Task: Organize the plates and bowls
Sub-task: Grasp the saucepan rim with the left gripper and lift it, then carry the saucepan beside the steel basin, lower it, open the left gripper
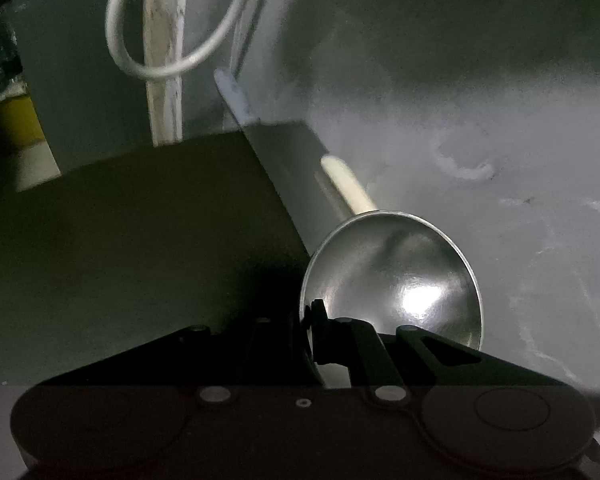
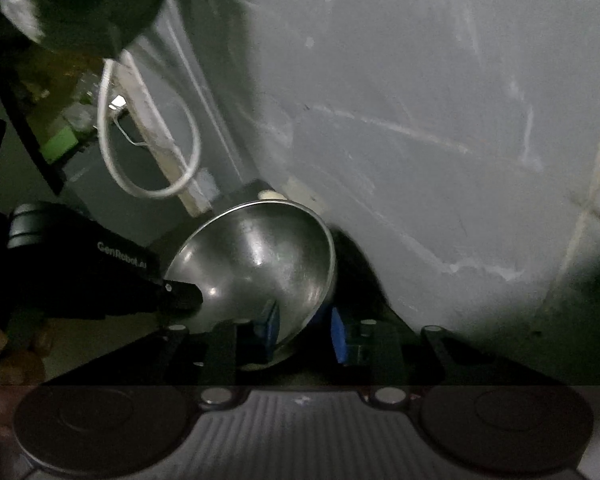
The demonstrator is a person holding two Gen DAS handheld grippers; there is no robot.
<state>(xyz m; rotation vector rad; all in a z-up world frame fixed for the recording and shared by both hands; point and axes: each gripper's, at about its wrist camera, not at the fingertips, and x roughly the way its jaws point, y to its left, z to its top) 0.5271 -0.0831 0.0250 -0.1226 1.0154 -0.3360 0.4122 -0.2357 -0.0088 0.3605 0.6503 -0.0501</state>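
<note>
A shiny steel bowl (image 1: 392,276) is tilted on its side at the edge of a dark surface (image 1: 140,220), close to a grey wall. My left gripper (image 1: 312,310) is shut on the bowl's near rim, one finger inside and one outside. In the right wrist view the same bowl (image 2: 256,264) faces me, and the left gripper (image 2: 180,292) pinches its left rim. My right gripper (image 2: 304,332) straddles the bowl's lower rim: one blue pad (image 2: 270,326) is inside and the other outside, with small gaps showing at the wall. No plates are in view.
A cream rod (image 1: 346,184) sticks out behind the bowl. A white cable loop (image 1: 140,60) hangs by a pale upright post. The scuffed grey wall (image 1: 460,80) fills the right side. A yellow container (image 1: 18,124) stands far left. A hand (image 2: 4,348) holds the left gripper.
</note>
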